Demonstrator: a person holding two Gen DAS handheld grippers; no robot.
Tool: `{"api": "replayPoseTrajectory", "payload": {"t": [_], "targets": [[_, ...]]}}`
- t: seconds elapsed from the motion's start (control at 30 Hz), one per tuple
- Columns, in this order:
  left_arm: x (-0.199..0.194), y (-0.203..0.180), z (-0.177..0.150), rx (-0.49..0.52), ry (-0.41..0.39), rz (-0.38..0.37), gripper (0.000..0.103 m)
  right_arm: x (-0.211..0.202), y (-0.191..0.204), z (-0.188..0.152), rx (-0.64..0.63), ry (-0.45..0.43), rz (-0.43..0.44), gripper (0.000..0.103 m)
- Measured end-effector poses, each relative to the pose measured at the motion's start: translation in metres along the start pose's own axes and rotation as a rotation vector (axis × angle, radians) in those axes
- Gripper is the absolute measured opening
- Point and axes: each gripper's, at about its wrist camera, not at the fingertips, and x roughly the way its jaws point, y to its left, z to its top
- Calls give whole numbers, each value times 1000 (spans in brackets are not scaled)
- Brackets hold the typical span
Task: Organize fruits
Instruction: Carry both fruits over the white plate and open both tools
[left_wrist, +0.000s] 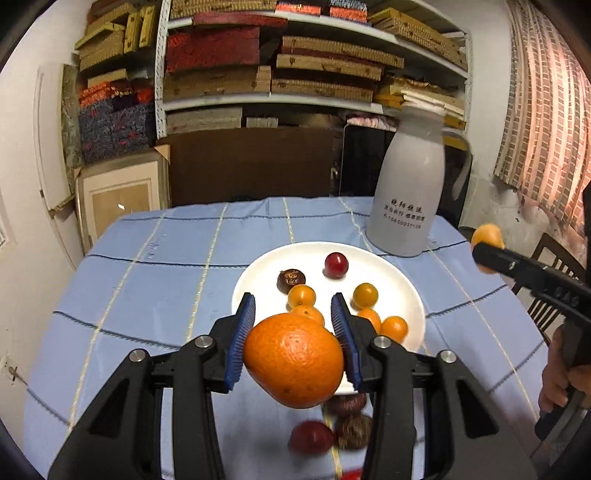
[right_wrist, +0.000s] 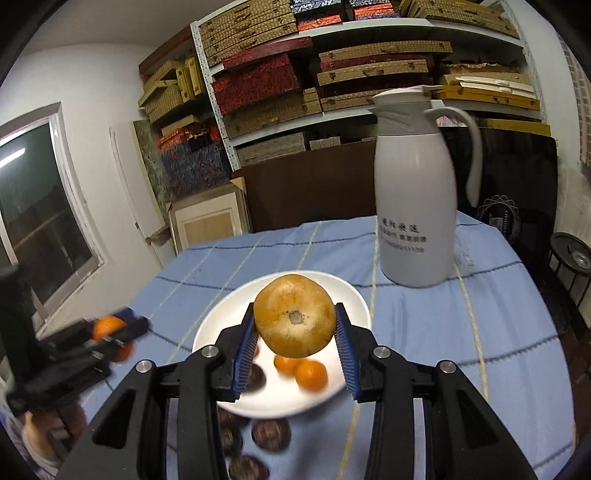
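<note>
We hold two fruits up over the table: our left gripper (left_wrist: 293, 332) has its blue-padded jaws clamped on a large orange (left_wrist: 293, 360), and our right gripper (right_wrist: 295, 334) has its jaws pressed against a round yellow-brown fruit (right_wrist: 294, 316), stem scar facing the camera. Both hang above the near part of the white plate (left_wrist: 391, 266), which sits on the blue checked tablecloth (left_wrist: 147, 288). On the plate lie several small orange fruits (left_wrist: 365, 295), one red fruit (left_wrist: 336, 264) and a dark brown one (left_wrist: 291, 280). On the cloth just in front of the plate's near rim, under our grippers, more dark brown fruits (right_wrist: 270, 435) and a red one (left_wrist: 311, 437) show, blurred. A tall white thermos jug (right_wrist: 415, 206) stands close behind the plate to the right. Beyond the table, shelves (right_wrist: 332, 74) carry stacked woven boxes.
</note>
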Motion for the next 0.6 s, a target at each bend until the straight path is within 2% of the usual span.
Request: {"api": "replayPoseTrajectory", "payload": {"t": [0.3, 0.6], "targets": [[104, 21, -8, -62, 120, 9, 42, 97, -7, -4, 19, 131, -11, 41], [136, 18, -10, -40, 140, 15, 42, 148, 20, -19, -42, 222, 42, 41]]}}
